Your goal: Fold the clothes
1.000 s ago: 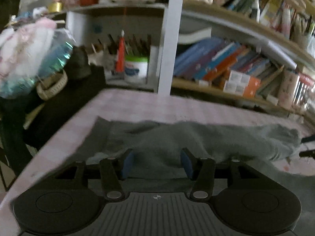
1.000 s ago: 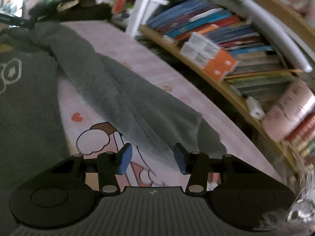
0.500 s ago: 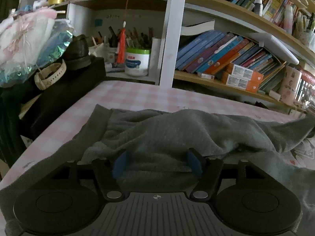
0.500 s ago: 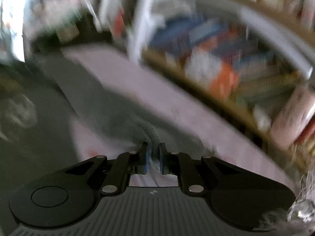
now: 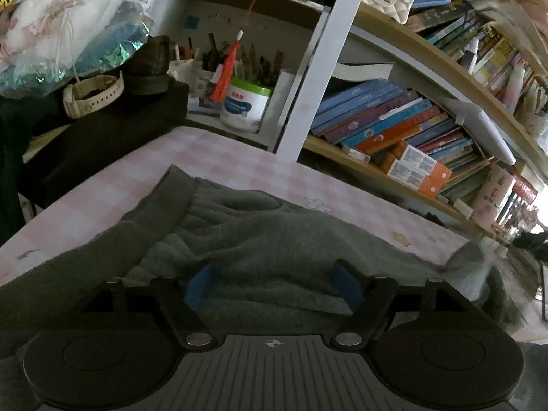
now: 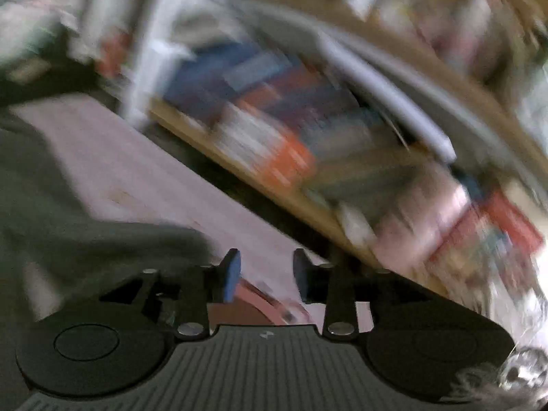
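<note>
A grey fleece garment (image 5: 260, 239) lies rumpled on a pink checked tablecloth (image 5: 219, 157). My left gripper (image 5: 272, 286) is open, its blue-padded fingers spread wide just above the bunched cloth, holding nothing. In the blurred right wrist view the garment (image 6: 68, 226) lies at the left, and my right gripper (image 6: 263, 274) is open and empty over the pink cloth (image 6: 144, 178), just right of the garment's end.
A bookshelf with slanted books (image 5: 394, 126) runs behind the table. A white post (image 5: 315, 68) stands at the far edge. A white tub (image 5: 246, 106), a black box (image 5: 102, 137) with a watch, and a wrapped plush bundle (image 5: 61, 34) sit at the left.
My right gripper was shut on the garment's end half a second ago; now it is open and has moved right, off the cloth. My left gripper has opened wider and sits closer over the garment.
</note>
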Action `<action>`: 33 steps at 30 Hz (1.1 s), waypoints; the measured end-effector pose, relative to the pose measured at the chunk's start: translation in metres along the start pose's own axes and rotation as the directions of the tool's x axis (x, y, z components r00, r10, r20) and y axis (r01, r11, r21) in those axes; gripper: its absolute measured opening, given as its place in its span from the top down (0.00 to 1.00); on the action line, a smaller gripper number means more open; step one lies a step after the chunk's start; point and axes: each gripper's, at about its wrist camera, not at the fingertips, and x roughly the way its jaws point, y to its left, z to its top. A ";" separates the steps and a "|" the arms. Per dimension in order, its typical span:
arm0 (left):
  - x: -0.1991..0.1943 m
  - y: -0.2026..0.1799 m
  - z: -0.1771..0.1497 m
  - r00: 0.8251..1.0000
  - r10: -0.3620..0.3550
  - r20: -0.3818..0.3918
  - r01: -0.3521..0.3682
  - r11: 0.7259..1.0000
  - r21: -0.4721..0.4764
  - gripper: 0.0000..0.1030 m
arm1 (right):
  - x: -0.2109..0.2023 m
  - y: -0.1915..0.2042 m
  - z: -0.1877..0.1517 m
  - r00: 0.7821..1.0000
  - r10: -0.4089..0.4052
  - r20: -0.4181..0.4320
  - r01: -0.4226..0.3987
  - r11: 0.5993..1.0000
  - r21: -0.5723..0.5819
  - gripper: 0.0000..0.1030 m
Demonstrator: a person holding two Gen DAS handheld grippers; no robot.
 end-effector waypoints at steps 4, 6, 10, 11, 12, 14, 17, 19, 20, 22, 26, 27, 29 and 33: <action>0.001 0.002 0.000 1.000 -0.020 -0.008 0.020 1.000 -0.014 0.19 | -0.006 -0.029 -0.018 0.987 0.160 0.012 -0.158 0.953 0.258 0.53; 0.001 0.002 0.000 1.000 -0.024 -0.014 0.024 1.000 -0.012 0.18 | -0.010 -0.029 -0.026 0.978 0.209 0.009 -0.202 0.932 0.299 0.40; 0.001 0.002 0.000 1.000 -0.026 -0.016 0.026 1.000 -0.009 0.18 | -0.005 -0.021 -0.043 0.945 0.324 -0.052 -0.278 0.875 0.396 0.29; 0.001 0.002 0.000 1.000 -0.026 -0.016 0.026 1.000 -0.009 0.17 | 0.000 -0.019 -0.049 0.935 0.346 -0.073 -0.284 0.856 0.432 0.29; 0.001 0.002 0.000 1.000 -0.026 -0.016 0.026 1.000 -0.009 0.17 | 0.006 -0.017 -0.053 0.926 0.366 -0.086 -0.288 0.837 0.465 0.29; 0.001 0.002 0.000 1.000 -0.026 -0.017 0.026 1.000 -0.008 0.17 | 0.013 -0.011 -0.060 0.916 0.387 -0.102 -0.292 0.820 0.493 0.36; 0.001 0.003 0.000 0.999 -0.028 -0.017 0.028 1.000 -0.008 0.17 | 0.015 0.004 -0.060 0.919 0.374 -0.125 -0.288 0.853 0.436 0.68; 0.001 0.003 0.000 0.999 -0.029 -0.018 0.028 1.000 -0.009 0.17 | 0.012 0.011 -0.057 0.925 0.351 -0.146 -0.280 0.889 0.363 0.89; 0.001 0.003 0.000 0.999 -0.029 -0.017 0.029 1.000 -0.010 0.17 | 0.008 0.012 -0.054 0.935 0.321 -0.152 -0.262 0.912 0.314 0.90; 0.001 0.003 0.000 0.999 -0.030 -0.017 0.030 0.999 -0.010 0.17 | 0.001 0.015 -0.050 0.953 0.258 -0.159 -0.222 0.951 0.214 0.91; 0.002 0.003 0.000 0.999 -0.033 -0.019 0.033 0.999 -0.010 0.16 | -0.012 0.003 -0.042 0.991 -0.116 -0.070 0.115 0.993 -0.013 0.91; 0.002 0.003 -0.001 0.999 -0.032 -0.019 0.032 0.999 -0.009 0.16 | -0.010 -0.006 -0.042 0.990 -0.121 -0.075 0.122 0.992 0.022 0.91; 0.002 0.002 -0.001 0.999 -0.032 -0.019 0.032 0.999 -0.008 0.16 | -0.004 -0.015 -0.043 0.985 -0.140 -0.097 0.147 0.987 0.070 0.93; 0.001 0.001 -0.001 0.999 -0.031 -0.017 0.031 1.000 -0.007 0.16 | -0.004 -0.009 -0.055 0.986 -0.139 -0.088 0.148 0.984 0.102 0.42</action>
